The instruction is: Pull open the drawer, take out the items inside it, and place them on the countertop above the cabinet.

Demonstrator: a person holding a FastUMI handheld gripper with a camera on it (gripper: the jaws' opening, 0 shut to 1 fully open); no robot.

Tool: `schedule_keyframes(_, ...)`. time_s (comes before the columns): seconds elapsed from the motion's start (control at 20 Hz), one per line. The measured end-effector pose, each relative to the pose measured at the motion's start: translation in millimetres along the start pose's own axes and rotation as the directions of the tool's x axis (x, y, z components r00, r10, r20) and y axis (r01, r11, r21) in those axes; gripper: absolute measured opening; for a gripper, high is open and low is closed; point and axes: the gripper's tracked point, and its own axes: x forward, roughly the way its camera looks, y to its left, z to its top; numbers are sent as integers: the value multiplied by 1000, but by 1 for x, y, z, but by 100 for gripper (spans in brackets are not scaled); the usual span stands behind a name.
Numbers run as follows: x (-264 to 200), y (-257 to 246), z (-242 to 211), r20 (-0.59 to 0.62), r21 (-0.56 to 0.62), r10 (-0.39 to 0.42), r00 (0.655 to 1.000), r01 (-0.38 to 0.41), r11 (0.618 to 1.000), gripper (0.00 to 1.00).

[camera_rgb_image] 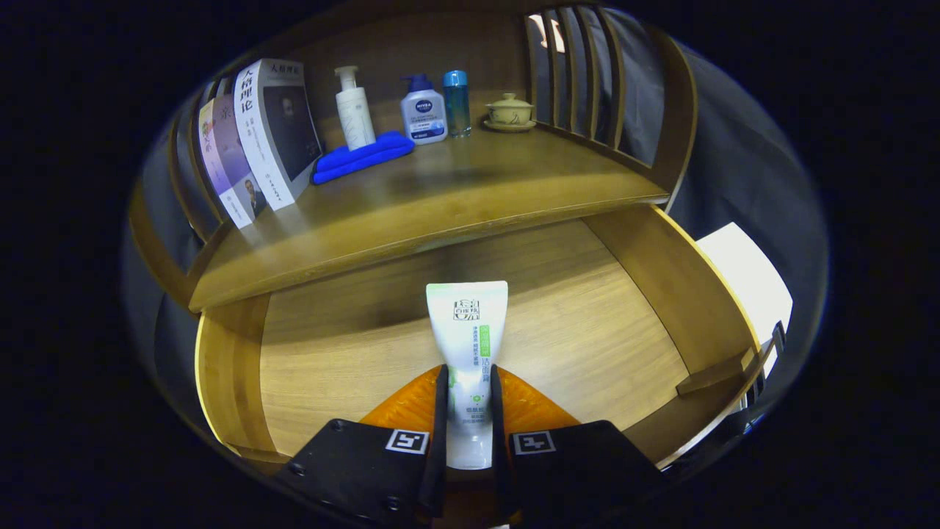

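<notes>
A white tube with green print (468, 330) stands between my fingers, its crimped end pointing away from me. My gripper (468, 382) is shut on the tube, both fingers pressing its sides. Below it lies the pulled-open wooden drawer (587, 330), whose floor shows bare around the tube. Whether the tube touches the drawer floor or hangs just above it I cannot tell. The wooden countertop (455, 198) runs across beyond the drawer, above its far edge.
On the countertop stand leaning books (257, 139) at the left, a folded blue cloth (361, 156), a white pump bottle (354, 110), a blue-capped pump bottle (423, 110), a blue tumbler (457, 103) and a lidded teacup (510, 112). A slatted wooden side panel (587, 81) rises at the right.
</notes>
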Motion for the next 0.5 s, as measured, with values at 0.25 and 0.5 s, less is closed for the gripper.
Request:
schedule_keyframes(0.25,-21,-6,7,64,27,3,998,-4,1000,27)
schedule_keyframes(0.5,-43,-10,39,169,33,14,986,-19,999,27)
